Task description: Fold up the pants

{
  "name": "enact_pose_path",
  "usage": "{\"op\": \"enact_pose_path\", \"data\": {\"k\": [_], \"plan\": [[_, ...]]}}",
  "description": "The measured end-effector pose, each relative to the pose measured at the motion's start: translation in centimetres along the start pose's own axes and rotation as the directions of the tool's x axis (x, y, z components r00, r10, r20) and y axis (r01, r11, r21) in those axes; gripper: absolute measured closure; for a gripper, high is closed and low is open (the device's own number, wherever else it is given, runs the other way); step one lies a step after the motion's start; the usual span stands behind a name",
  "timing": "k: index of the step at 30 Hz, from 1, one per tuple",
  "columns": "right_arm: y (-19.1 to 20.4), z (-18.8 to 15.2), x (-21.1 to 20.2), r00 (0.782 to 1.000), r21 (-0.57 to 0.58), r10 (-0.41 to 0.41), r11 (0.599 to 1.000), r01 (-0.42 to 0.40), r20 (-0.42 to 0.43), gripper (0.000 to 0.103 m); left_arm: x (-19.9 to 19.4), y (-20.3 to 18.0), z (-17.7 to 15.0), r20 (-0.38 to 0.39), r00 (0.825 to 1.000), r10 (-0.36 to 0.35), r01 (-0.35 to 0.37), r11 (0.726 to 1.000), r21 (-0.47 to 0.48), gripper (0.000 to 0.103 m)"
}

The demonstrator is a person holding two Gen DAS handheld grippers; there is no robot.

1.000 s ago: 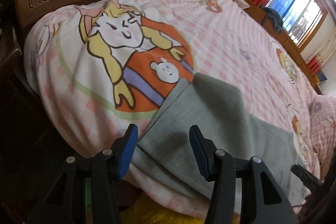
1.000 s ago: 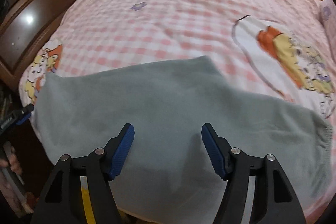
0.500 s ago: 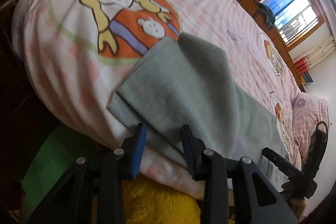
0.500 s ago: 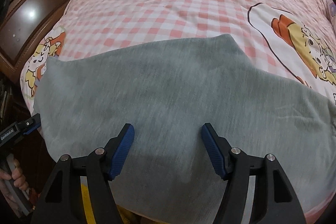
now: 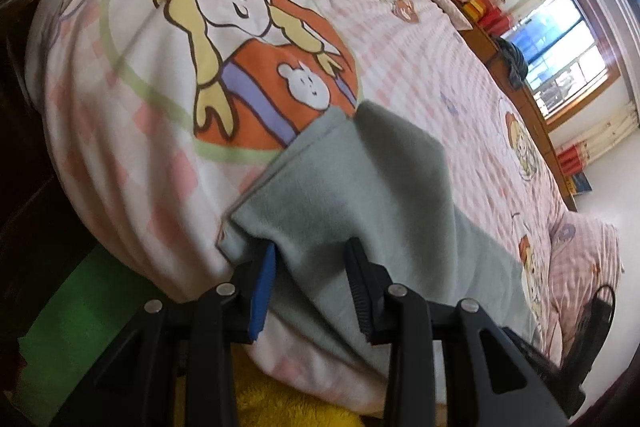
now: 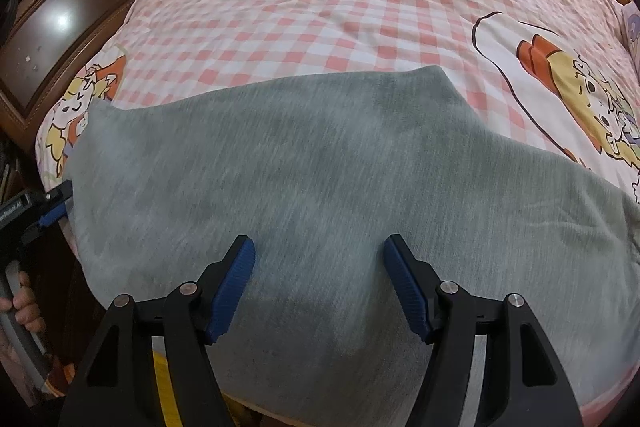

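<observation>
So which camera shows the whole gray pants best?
The right wrist view: the gray pants spread wide across the bed, almost end to end. The left wrist view shows only one end, blurred, by the tongs.

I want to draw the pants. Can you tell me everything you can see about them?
The pants are soft grey knit, lying flat along the edge of the pink checked bedcover. One end looks doubled over, with layered edges. The left gripper straddles that end's edge; its jaws have just been closing. The right gripper hovers open over the middle.
</observation>
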State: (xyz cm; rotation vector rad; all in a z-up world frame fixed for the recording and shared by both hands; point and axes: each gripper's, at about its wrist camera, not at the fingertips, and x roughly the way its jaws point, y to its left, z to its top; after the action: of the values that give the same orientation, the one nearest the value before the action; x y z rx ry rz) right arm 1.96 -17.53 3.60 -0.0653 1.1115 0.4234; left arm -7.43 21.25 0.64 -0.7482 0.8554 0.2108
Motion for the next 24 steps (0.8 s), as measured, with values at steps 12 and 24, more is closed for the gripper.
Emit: {"op": "enact_pose_path", "data": {"k": [12,24], "plan": [[0.1,0.0,0.1,1.0,-0.004,-0.005,1.0,0.005,0.003,0.034,-3.4,0.9,0.1,0.101,0.994,0.046,-0.047,0.999,0.007,0.101],[-1.9,1.8,-1.8,0.999,0.018,0.007,1.0,-0.008,0.054,0.036,-2.6,1.5,-0.9,0.092,0.96,0.265,-0.273,0.958,0.087,0.098]]}}
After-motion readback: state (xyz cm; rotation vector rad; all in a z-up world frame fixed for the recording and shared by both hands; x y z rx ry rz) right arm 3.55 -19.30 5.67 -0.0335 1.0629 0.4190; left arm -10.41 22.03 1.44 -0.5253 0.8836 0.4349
